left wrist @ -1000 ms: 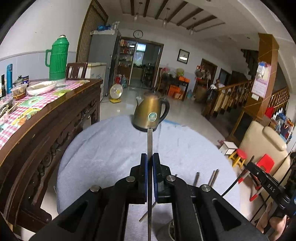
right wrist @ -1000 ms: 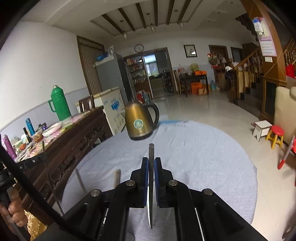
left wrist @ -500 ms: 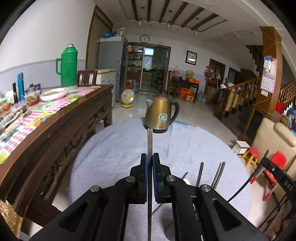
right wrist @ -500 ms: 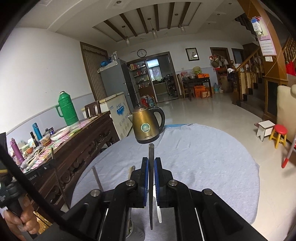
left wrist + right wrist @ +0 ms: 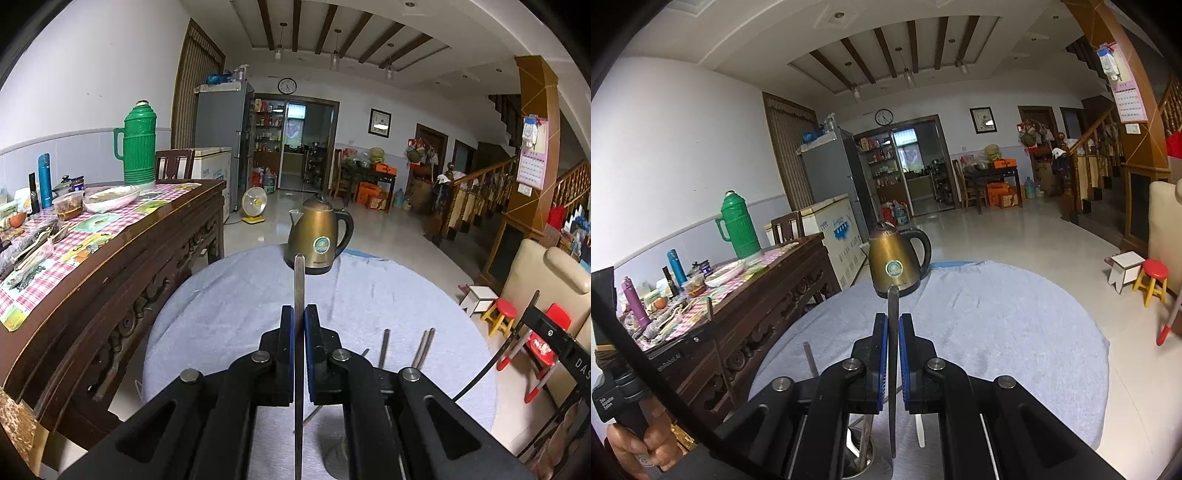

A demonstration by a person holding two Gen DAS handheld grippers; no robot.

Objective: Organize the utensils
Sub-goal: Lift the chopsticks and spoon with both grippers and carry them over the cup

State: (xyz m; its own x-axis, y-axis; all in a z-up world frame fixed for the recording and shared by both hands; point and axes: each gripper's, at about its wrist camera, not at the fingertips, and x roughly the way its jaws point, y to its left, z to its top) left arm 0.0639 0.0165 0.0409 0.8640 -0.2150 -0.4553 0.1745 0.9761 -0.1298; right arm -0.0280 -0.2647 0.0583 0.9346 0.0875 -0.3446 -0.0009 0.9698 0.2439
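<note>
Both jaws clamped on flat metal utensils (image 5: pixel 299 291) (image 5: pixel 893 317); kettle (image 5: pixel 320 236) at table's (image 5: pixel 229 306) far edge, cloth bare between.

Room dim, soft daylight from far doorway (image 5: pixel 295 110). Floor (image 5: pixel 1015 236) shines with glare. Edges bend, corners black. Red stool (image 5: pixel 1152 280) side maybe bit blurry.

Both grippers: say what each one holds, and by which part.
Left gripper pinches a flat metal utensil handle partway along. Right gripper does likewise with another. Working ends are hidden.
</note>
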